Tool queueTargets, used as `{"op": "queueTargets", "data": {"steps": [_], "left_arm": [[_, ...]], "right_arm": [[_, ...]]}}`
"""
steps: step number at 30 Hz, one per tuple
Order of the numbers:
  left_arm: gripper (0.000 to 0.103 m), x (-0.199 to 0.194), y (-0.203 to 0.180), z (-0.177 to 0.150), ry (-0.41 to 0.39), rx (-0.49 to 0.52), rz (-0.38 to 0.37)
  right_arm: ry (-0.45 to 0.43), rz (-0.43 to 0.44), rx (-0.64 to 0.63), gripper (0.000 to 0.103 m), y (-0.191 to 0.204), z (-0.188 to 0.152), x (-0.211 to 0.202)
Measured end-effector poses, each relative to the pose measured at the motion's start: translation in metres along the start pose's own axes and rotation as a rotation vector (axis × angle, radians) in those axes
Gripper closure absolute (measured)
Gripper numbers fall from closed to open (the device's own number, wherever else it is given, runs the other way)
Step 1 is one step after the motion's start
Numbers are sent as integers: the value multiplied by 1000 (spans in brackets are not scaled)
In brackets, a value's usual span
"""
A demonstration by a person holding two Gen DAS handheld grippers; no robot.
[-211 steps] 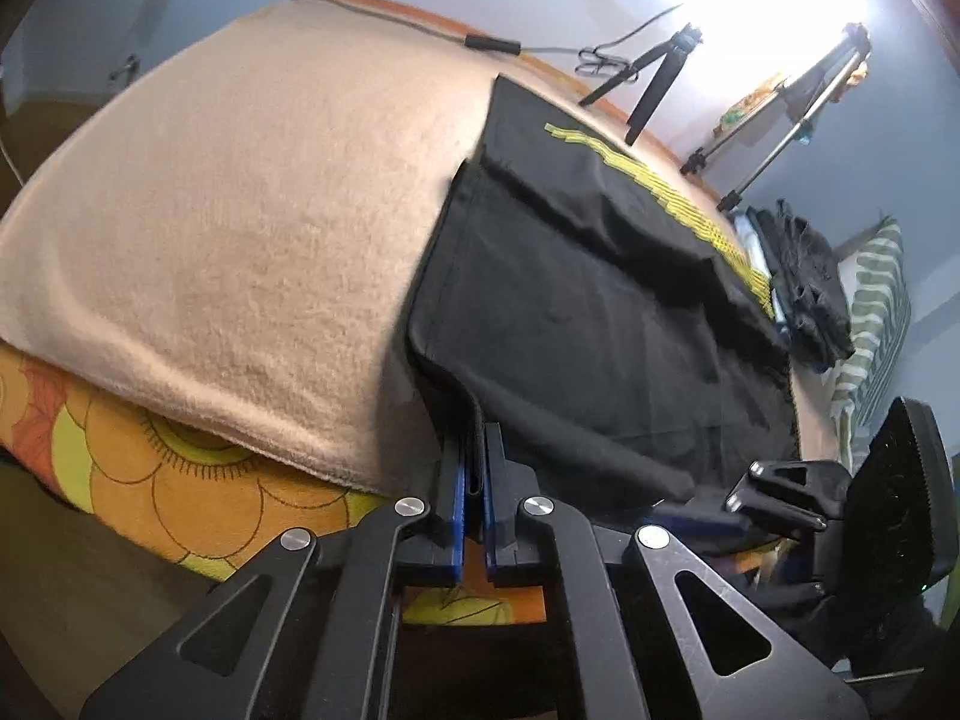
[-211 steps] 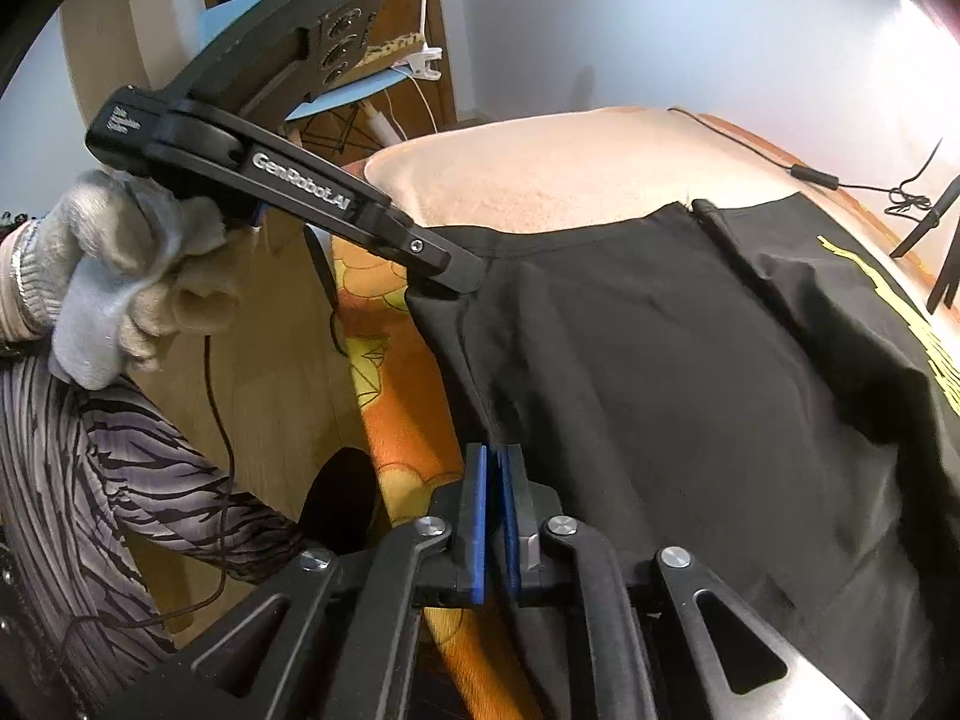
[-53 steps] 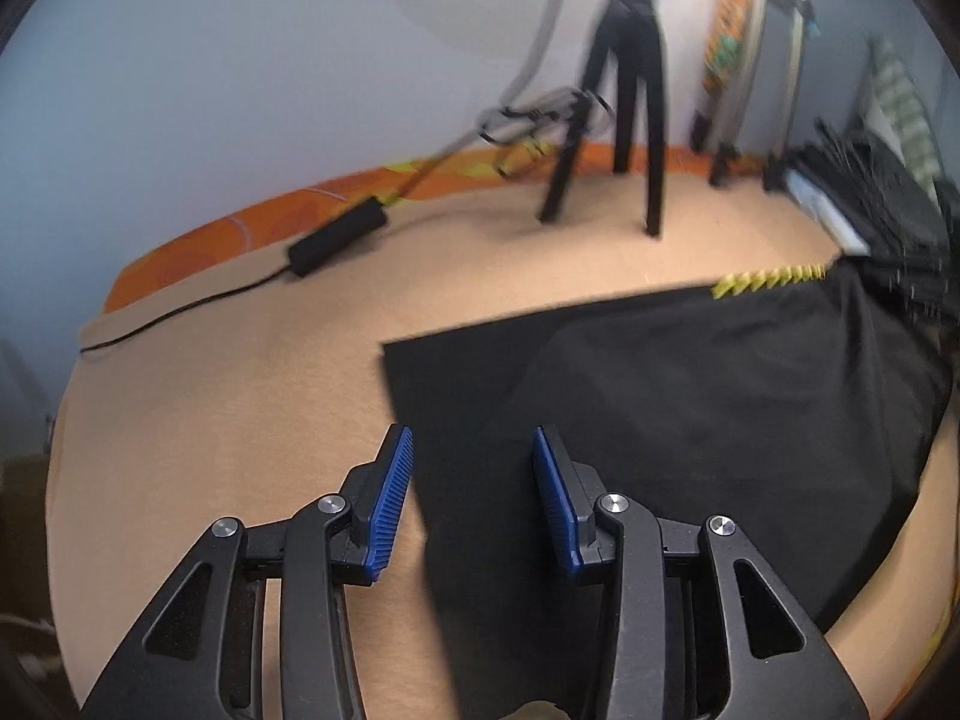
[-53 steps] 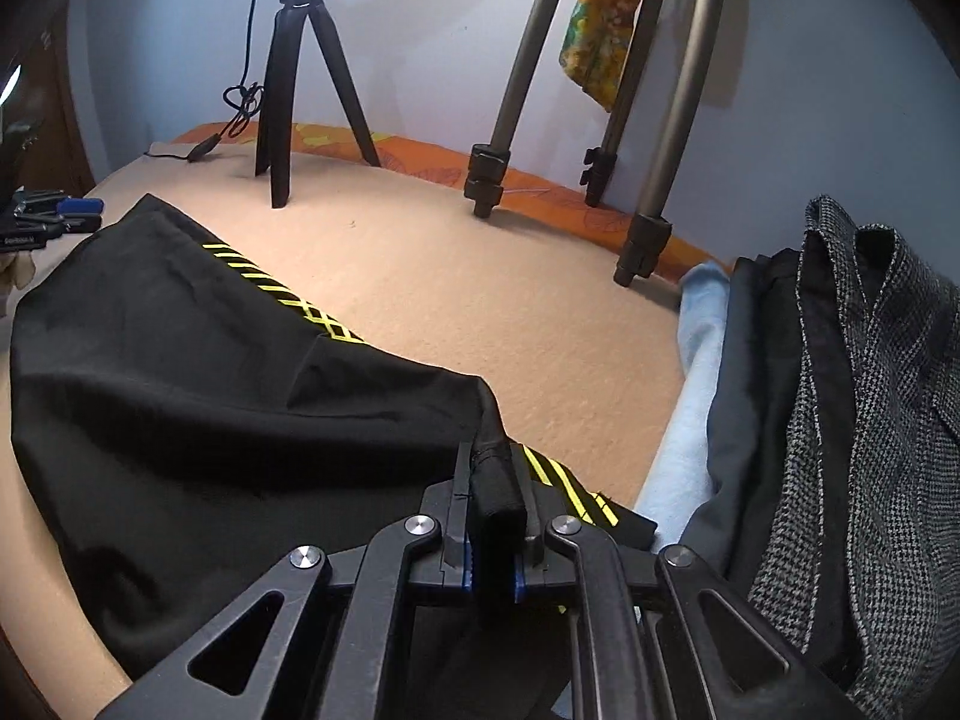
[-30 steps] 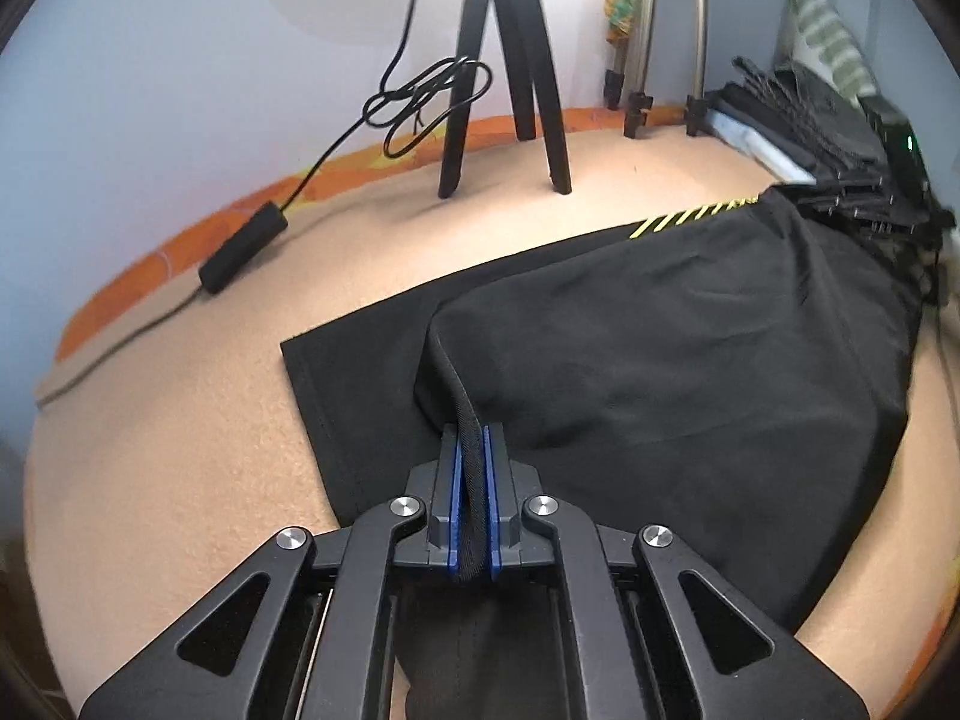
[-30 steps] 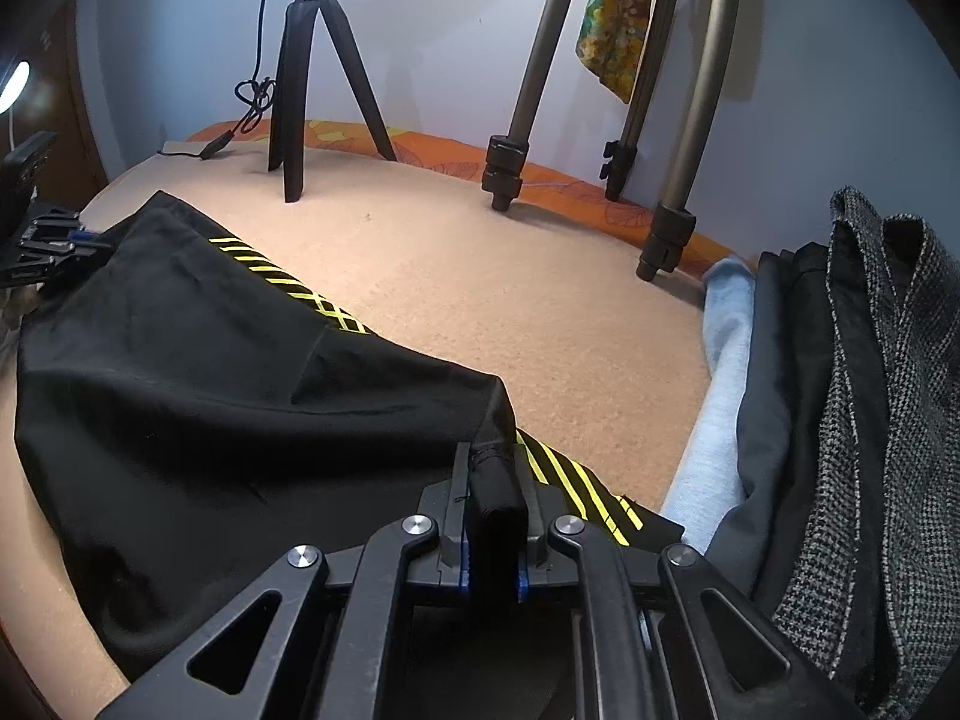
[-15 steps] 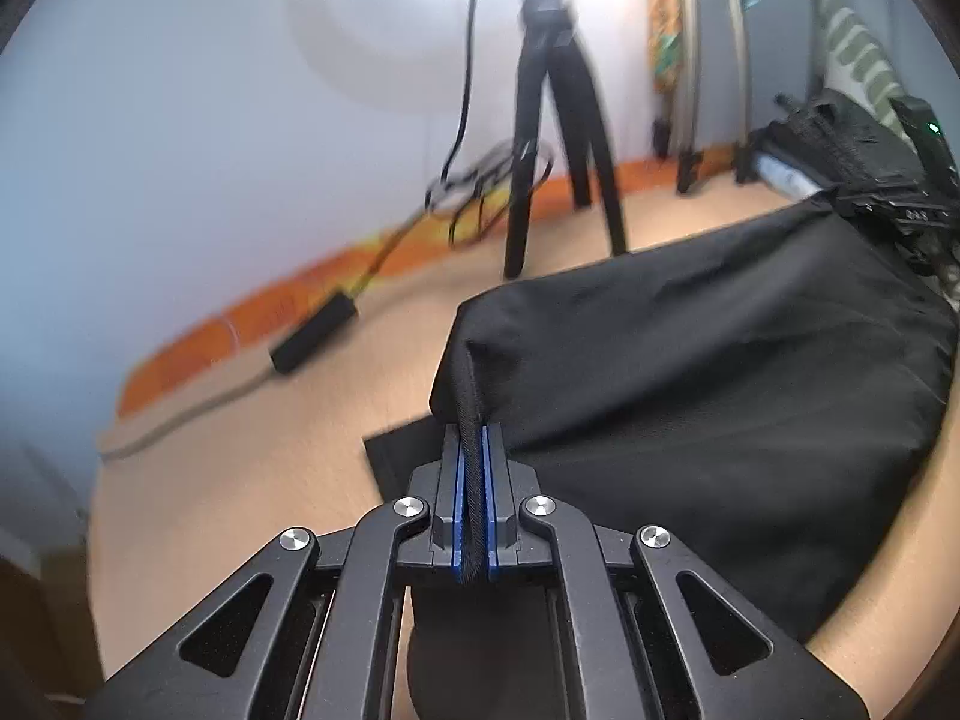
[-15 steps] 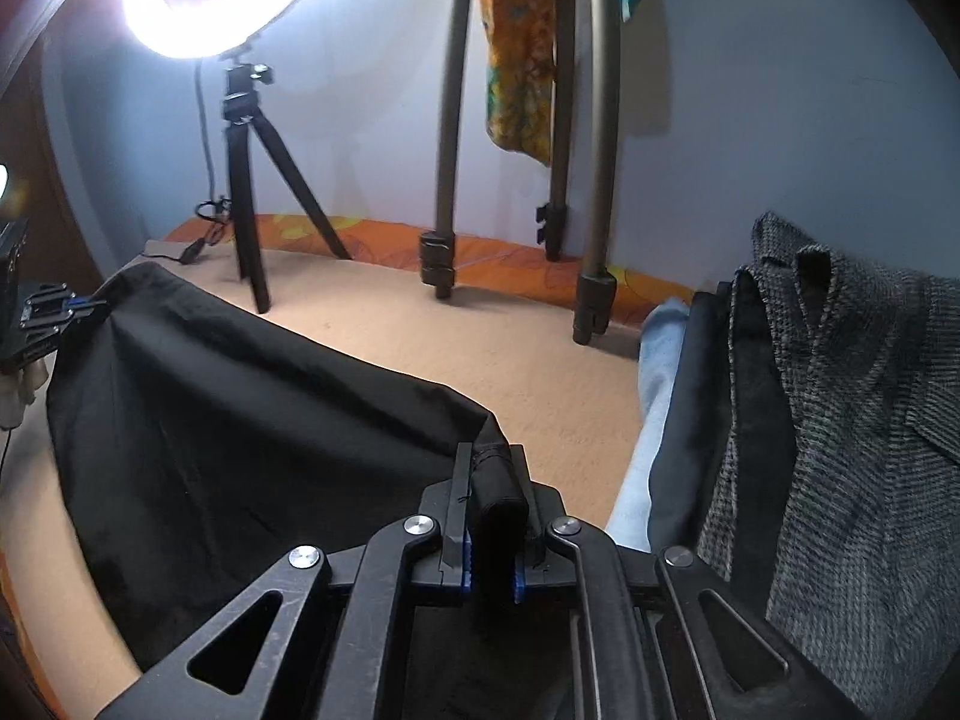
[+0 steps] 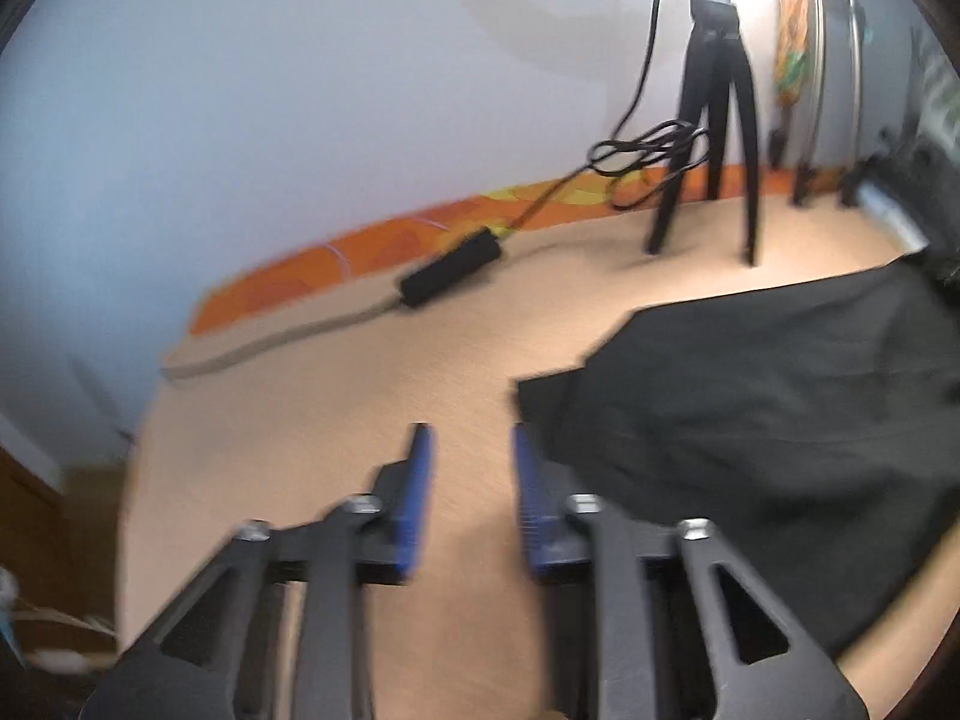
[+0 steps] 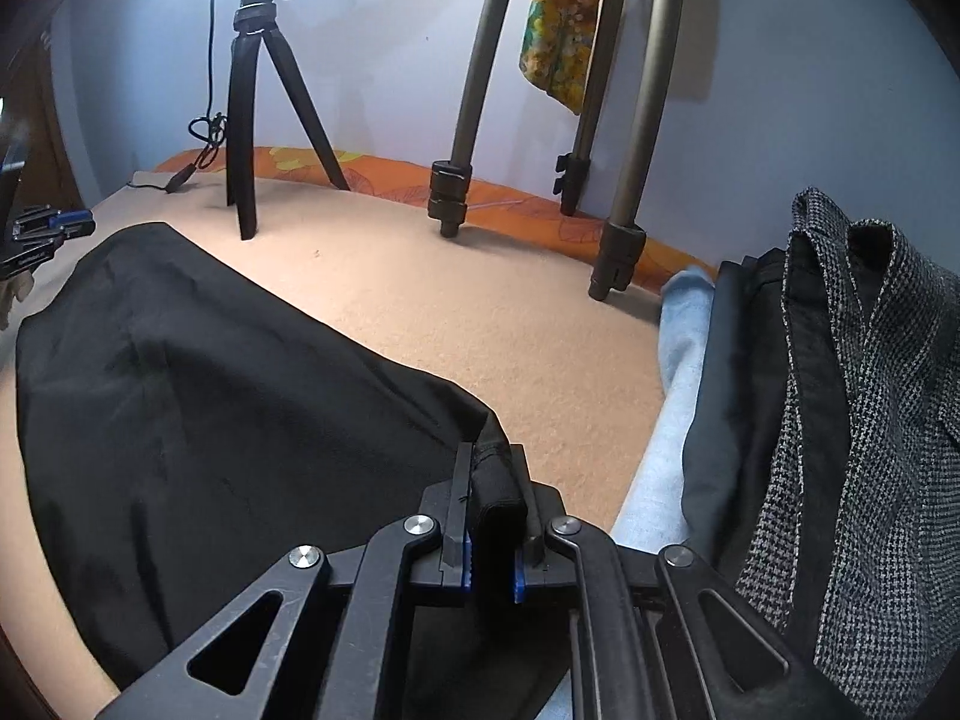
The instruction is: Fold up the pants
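The black pants (image 9: 750,408) lie folded on the tan blanket (image 9: 336,408); in the right wrist view the pants (image 10: 210,396) fill the lower left. My left gripper (image 9: 471,462) is open and empty, just left of the pants' near corner, over bare blanket. My right gripper (image 10: 492,480) has its jaws slightly parted with a fold of the black pants still between them, at the pants' right end. The left gripper also shows in the right wrist view (image 10: 54,225) at the far left edge.
A small black tripod (image 10: 258,96) and a cable with a black inline box (image 9: 450,273) stand at the back of the bed. Larger tripod legs (image 10: 618,204) stand at right. A pile of clothes with a houndstooth jacket (image 10: 870,420) and light-blue cloth (image 10: 678,372) lies right.
My left gripper has opened, let go of the pants' edge and drawn back left. The pants have dropped flat over the yellow stripes. My right jaws have eased apart slightly.
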State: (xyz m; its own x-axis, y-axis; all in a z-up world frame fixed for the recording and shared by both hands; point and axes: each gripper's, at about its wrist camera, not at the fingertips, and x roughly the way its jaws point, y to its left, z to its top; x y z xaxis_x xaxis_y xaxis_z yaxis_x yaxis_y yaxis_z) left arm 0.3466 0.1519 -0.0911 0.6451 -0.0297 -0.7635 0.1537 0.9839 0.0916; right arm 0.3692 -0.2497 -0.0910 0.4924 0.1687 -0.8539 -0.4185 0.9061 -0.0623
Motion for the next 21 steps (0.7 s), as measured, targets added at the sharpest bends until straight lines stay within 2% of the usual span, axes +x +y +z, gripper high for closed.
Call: {"op": "queueTargets", "data": {"steps": [2,5,7,9,11,14,16,18,21], "left_arm": [[51,1,-7,2,-3,-32,-72],[51,8,-24,5,-15,10,-70],[55,15,-40,6,-13,83,-74],[99,23,-56,1,32,145,-98],[100,20,-66,-4,45,187,-137],[100,8,-73,-10,72,200,-257],[97,-2,-82,-20,109,233,-307],[88,-10,-88,-27,127,262,-323],[85,-21,-86,-25,107,234,-348]], "right_arm": [[-1,2,0,97,1,0,-2],[3,8,-1,97,4,-2,-5],[11,14,-4,96,6,-4,-5],[16,24,-1,96,6,-5,-6],[21,49,16,97,4,-7,-12],[2,103,43,97,-4,-13,-30],[12,132,65,96,-10,-22,-42],[27,139,65,96,-12,-31,-50],[45,134,65,96,-13,-41,-53]]}}
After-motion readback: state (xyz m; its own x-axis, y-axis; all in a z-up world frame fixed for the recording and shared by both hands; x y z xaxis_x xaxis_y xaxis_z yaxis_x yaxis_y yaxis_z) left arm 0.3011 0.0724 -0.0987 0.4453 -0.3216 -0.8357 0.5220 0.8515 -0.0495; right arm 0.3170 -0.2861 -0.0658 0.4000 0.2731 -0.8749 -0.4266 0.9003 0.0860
